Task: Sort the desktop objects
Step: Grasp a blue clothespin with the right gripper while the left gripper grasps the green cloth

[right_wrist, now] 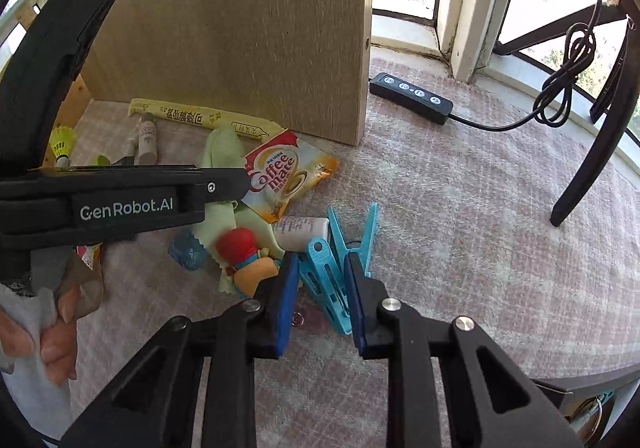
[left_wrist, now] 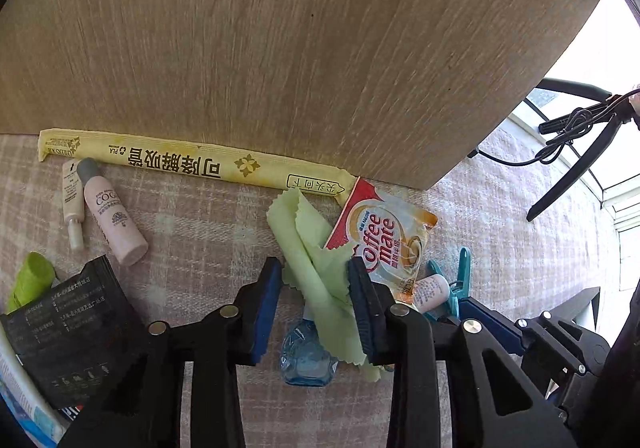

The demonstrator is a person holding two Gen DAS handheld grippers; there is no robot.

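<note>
**Between both sets of pads: cloth on the left, pegs on the right**

Low centre of the left wrist view: left gripper [left_wrist: 314, 302] jaws parted, straddling the green cloth [left_wrist: 316, 248]; pads look just short of it, nothing gripped. Cloth is limp, very light, pinked edges, so it'll drape and drag. Pinch the folded middle strip, not a loose corner. Under it sits a clear blue bottle [left_wrist: 306, 358], hard and slick; I'd keep the pads off it.

Low centre of the right wrist view: right gripper [right_wrist: 320, 298] partly open around the blue clothes pegs [right_wrist: 334, 268], not visibly clamped. Pegs are stiff, light plastic and will pivot if caught by one leg; take them across both flat sides near the spring.

Further up the frame: small pink tube [right_wrist: 306, 232], toy figure [right_wrist: 250, 262], then the Coffee mate sachet [right_wrist: 286, 177], crinkly, slippery film, partly overlapping the cloth. Pulling the cloth will likely shift it.

Beyond that, the straw wrapper [left_wrist: 192, 163] lies along the wooden board [left_wrist: 280, 47].
</note>
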